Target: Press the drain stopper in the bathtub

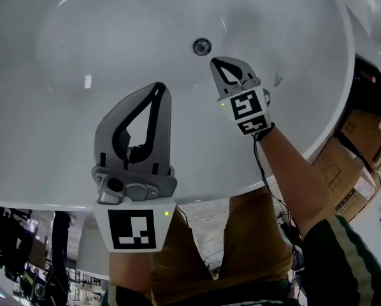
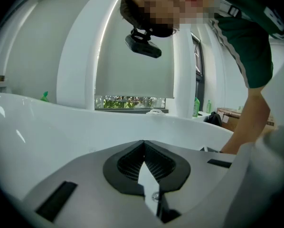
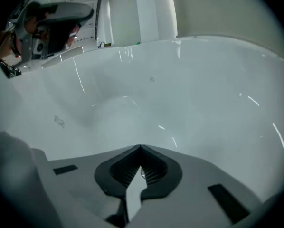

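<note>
1. The white bathtub point(image 1: 57, 139) fills most of the head view. Its near rim curves along the lower left, and the left half of the basin lies bare and open.
2. The left gripper point(image 1: 158, 86) hangs over the near wall just inside that rim, with its jaws pointing into the basin. The left gripper view point(image 2: 143, 142) shows the jaws pressed together at the tips with nothing between them. The tub's far rim crosses behind them.
3. The drain stopper point(image 1: 202, 46), a small round metal disc, sits on the tub floor. It lies above and to the right of the left gripper's tips, well apart from them, with smooth white surface all round it.
4. The right gripper point(image 1: 215, 60) is near the stopper, its tips just below and to the right of the disc and not on it. The right gripper view point(image 3: 141, 147) shows these jaws also closed and empty, with only the curved tub wall ahead.
5. The person's forearm point(image 1: 292, 171) crosses the near rim on the right. Beyond the tub's right edge, cardboard boxes point(image 1: 359, 132) stand close to the outer wall, so there is little room on that side.
</note>
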Demonstrator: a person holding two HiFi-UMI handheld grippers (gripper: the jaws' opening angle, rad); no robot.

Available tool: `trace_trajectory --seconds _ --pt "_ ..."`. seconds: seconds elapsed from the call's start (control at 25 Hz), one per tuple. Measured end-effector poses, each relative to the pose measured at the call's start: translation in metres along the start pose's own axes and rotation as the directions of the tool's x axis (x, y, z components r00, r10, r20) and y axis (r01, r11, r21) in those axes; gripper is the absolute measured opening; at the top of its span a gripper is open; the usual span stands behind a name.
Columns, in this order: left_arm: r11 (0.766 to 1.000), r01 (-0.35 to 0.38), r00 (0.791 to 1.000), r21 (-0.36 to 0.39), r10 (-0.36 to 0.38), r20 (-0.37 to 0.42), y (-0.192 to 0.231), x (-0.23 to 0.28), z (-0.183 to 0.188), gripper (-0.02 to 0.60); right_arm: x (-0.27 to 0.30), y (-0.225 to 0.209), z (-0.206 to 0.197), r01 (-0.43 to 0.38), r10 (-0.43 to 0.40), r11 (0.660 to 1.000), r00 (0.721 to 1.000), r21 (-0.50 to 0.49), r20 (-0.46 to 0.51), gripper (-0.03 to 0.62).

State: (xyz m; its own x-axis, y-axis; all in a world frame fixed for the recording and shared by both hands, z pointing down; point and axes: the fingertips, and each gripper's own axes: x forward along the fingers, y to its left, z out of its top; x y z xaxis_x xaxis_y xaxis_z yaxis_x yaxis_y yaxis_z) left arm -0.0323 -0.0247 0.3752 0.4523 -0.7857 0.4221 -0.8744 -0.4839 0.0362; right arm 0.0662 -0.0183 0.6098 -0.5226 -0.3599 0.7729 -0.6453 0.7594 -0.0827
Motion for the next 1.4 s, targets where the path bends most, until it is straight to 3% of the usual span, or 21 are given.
trace_trajectory --seconds 0.24,0.44,0.72,1.0,1.24,1.4 --pt "1.0 0.021 1.0 -0.012 -0.022 -0.016 -0.009 0.008 -0.033 0.009 0.063 -0.008 -0.05 -0.03 0.019 0.994 0.994 -0.1 -0.11 0.011" --pt "0.999 -0.009 1.0 -0.036 0.008 -0.014 0.0 0.013 -0.048 0.009 0.094 -0.015 -0.079 -0.04 0.019 0.992 0.983 -0.117 -0.181 0.011" --pt "0.998 -0.004 1.0 -0.057 0.002 -0.025 0.003 0.03 -0.061 0.009 0.126 -0.02 -0.099 -0.057 0.024 0.99 0.97 -0.129 -0.242 0.011" --pt "0.993 -0.053 0.995 -0.109 0.043 -0.085 0.019 0.042 -0.076 0.009 0.15 -0.024 -0.116 -0.056 0.003 0.986 0.948 -0.158 -0.319 0.011" --pt "0.992 -0.039 0.992 -0.12 0.025 -0.122 0.022 0.049 -0.088 0.009 0.16 -0.023 -0.135 -0.08 -0.006 0.98 0.903 -0.181 -0.43 0.012" --pt "0.987 -0.046 0.99 -0.153 0.025 -0.136 0.023 0.059 -0.093 0.009 0.162 -0.025 -0.139 -0.046 -0.071 0.974 0.869 -0.223 -0.49 0.011"
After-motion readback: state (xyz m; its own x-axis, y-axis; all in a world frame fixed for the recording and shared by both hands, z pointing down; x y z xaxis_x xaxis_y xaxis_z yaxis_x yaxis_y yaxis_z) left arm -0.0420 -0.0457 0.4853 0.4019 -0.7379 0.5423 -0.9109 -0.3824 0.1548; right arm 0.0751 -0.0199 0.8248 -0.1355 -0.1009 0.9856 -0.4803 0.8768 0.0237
